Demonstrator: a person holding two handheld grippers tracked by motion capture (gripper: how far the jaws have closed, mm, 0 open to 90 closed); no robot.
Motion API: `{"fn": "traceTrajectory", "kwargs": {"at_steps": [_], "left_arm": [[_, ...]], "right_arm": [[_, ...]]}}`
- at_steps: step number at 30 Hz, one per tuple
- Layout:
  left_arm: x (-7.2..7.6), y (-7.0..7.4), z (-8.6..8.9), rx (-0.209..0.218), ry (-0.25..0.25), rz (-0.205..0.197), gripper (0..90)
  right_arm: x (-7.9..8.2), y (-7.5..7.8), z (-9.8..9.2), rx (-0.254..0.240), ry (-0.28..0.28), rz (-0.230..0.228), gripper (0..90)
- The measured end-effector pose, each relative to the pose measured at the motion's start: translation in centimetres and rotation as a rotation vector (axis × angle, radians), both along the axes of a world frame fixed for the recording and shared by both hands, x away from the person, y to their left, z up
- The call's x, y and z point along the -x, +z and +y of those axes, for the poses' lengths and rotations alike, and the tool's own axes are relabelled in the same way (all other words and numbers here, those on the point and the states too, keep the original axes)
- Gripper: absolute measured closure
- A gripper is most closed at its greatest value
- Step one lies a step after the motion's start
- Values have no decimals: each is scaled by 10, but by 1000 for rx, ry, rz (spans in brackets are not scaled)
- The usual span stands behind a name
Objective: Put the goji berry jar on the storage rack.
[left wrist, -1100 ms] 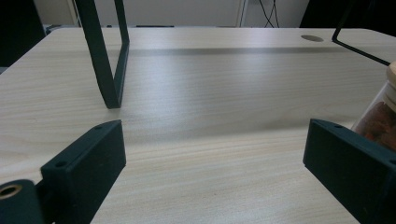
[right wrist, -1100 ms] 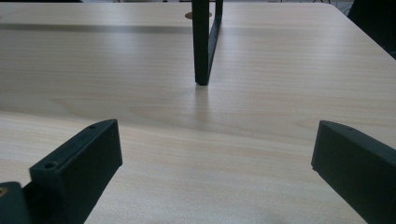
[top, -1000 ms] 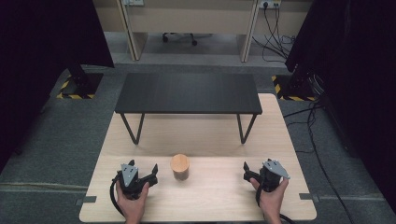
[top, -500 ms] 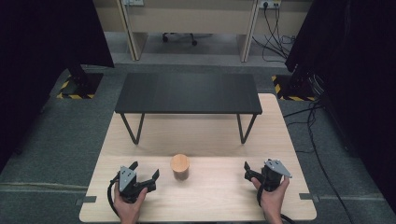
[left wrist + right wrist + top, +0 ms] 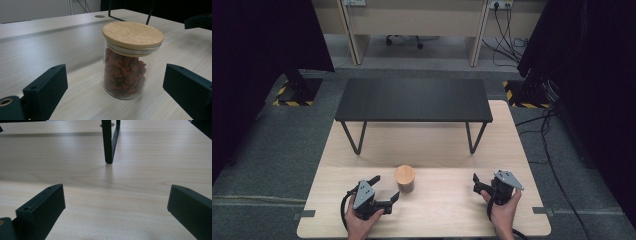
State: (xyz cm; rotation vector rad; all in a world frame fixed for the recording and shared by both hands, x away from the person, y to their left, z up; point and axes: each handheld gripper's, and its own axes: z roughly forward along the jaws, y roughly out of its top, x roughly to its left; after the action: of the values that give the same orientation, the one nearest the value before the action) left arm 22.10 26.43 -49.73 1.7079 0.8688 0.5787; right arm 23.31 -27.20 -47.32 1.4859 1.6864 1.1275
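A small clear glass jar of red dried berries (image 5: 126, 75), capped with a round pale wooden lid (image 5: 133, 35), stands upright on the light wood-grain table (image 5: 447, 205), near the front edge and just left of centre. The left hand-held gripper (image 5: 385, 191) points at it from just beside, jaws spread wide, the jar framed between them in the left gripper view but touched by neither. The right hand-held gripper (image 5: 476, 183) rests well apart on the far side of the table, its jaws equally wide and holding nothing; ahead of it stands one thin leg of the low black metal-framed bench (image 5: 412, 99) that sits on the table behind the jar.

The jar looks likely to be stiff, smooth and breakable, and moderately weighty for its size, being filled most of the way up. Glass walls of this kind can slip under hard flat pads, so a firm, level grip seems called for. The best place to take hold appears to be the straight cylindrical wall at mid-height, below the lid, with the jaws on opposite sides of the body. The lid overhangs the glass slightly and may only be pressed in, so lifting by it could leave the jar behind. A tilted or off-centre squeeze risks tipping the jar over.
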Motion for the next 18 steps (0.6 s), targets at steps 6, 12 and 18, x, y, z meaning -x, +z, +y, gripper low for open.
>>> {"fn": "traceTrajectory", "kwargs": {"at_steps": [6, 12, 18], "left_arm": [[-6, 4, -10, -25, -11, 13, 48], [-18, 10, -27, -65, -23, 36, 50], [-30, 13, -38, -86, -30, 57, 72]], "right_arm": [[1, 0, 1, 6, -4, -4, 16], [0, 0, 1, 2, -3, -3, 16], [1, -1, 0, -2, -3, -7, 18]]}}
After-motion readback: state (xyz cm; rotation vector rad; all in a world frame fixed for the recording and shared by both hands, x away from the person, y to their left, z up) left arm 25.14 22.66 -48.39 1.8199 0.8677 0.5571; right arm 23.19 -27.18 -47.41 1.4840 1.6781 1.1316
